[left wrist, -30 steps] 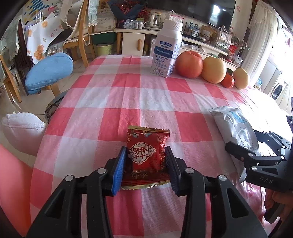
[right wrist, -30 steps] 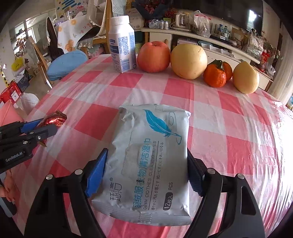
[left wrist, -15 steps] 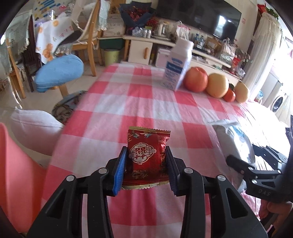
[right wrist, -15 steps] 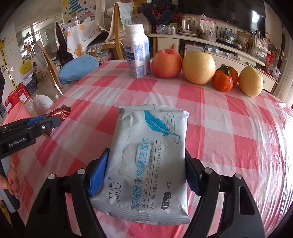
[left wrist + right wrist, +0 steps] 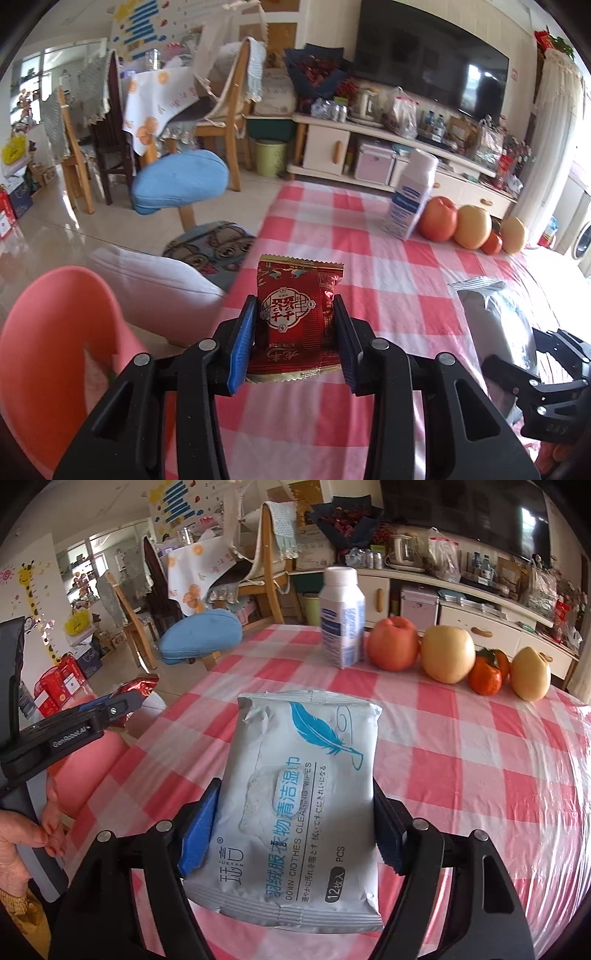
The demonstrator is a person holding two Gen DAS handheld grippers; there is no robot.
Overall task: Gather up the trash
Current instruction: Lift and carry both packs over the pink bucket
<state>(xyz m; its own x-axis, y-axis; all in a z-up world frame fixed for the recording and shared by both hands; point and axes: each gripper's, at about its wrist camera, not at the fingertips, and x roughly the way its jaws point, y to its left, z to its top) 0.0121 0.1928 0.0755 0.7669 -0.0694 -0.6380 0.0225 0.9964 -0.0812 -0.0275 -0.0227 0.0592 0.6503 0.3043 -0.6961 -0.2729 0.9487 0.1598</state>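
Observation:
My left gripper [image 5: 293, 341] is shut on a red snack packet [image 5: 295, 317] and holds it in the air over the table's left edge. The packet also shows in the right wrist view [image 5: 138, 688], held by the left gripper [image 5: 125, 705]. My right gripper [image 5: 295, 827] is shut on a grey wet-wipes pack [image 5: 299, 786] with a blue feather print, held above the red-and-white checked tablecloth [image 5: 461, 746]. The pack also shows at the right of the left wrist view [image 5: 498, 325]. A pink bin [image 5: 55, 350] with a white liner [image 5: 159, 288] stands below the left gripper.
A white bottle [image 5: 341, 618], an apple [image 5: 393, 644], a pear [image 5: 447, 653], an orange [image 5: 487, 675] and a yellow pear [image 5: 530, 679] line the table's far side. A blue-cushioned stool [image 5: 181, 181] and wooden chairs [image 5: 229, 110] stand on the floor to the left.
Both grippers have lifted and pulled back with their items. The left gripper has swung left, bringing the table's left edge and the pink bin into view.

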